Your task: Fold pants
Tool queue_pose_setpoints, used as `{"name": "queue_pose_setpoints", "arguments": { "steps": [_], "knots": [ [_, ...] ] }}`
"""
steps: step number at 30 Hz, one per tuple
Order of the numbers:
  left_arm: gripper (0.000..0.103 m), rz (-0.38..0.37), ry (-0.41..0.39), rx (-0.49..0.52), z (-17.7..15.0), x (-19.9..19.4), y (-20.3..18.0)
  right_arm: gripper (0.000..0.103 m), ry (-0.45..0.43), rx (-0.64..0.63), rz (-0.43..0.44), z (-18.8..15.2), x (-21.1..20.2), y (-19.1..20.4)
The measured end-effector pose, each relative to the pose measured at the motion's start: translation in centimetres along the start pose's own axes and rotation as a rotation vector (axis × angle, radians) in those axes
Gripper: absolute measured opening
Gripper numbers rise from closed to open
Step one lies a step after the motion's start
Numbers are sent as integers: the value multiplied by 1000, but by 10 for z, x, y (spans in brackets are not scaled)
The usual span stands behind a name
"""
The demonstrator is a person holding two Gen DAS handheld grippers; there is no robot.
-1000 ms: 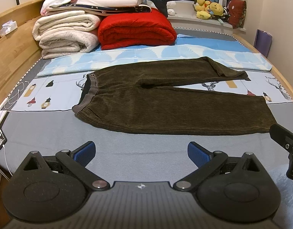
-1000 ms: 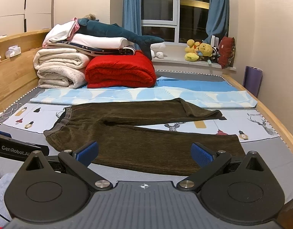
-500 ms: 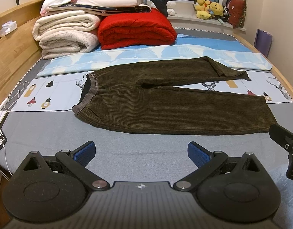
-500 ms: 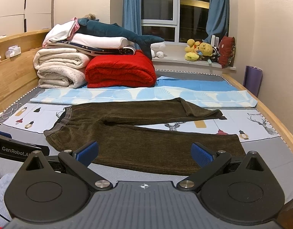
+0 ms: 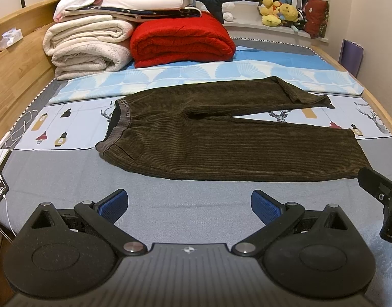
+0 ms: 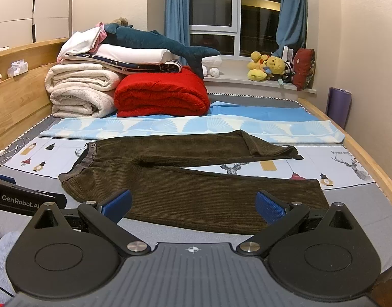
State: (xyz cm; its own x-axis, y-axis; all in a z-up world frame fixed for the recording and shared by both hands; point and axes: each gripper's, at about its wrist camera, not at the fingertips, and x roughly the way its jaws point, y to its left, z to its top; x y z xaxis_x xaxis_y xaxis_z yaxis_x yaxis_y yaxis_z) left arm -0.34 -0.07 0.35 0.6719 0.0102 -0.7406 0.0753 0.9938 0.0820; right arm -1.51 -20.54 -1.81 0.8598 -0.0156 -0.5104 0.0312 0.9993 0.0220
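The bed (image 5: 68, 186), framed in wood, carries everything here. Toward its far edge sit a stack of cream blankets (image 5: 88, 48) at the left and a folded red blanket (image 5: 180, 41) beside it, with a blue shark plush (image 6: 160, 43) lying on top of the stack. The brown corduroy pants (image 5: 221, 138) lie flat across the bed's middle, waistband toward the left edge, legs spread toward the right edge, the far leg's hem turned over. The left gripper (image 5: 189, 203) and right gripper (image 6: 193, 203) hover at the near edge, jaws wide and empty.
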Motion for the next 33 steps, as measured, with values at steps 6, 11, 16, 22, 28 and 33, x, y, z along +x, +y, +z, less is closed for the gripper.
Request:
{"name": "queue_pose_setpoints", "arguments": {
  "steps": [6,11,16,22,28,33],
  "knots": [
    [103,-2,3,-4,0,1,1,102,3,0,3,0,1,-1],
    [103,-2,3,-5,0,1,1,102,5,0,5,-1,2,-2],
    [102,-2,3,-4,-1,1,2,102,5,2,3,-1,2,-1],
    [103,-1,4,-3,-1,1,2,102,8,-2,5,-2,3,-1],
    [103,-5,13,-11,-1,5,4,102,12,0,6,-5,6,1],
    [103,-36,57,-74,-1,29,20,102,51,38,9,-12,25,-9]
  ]
}}
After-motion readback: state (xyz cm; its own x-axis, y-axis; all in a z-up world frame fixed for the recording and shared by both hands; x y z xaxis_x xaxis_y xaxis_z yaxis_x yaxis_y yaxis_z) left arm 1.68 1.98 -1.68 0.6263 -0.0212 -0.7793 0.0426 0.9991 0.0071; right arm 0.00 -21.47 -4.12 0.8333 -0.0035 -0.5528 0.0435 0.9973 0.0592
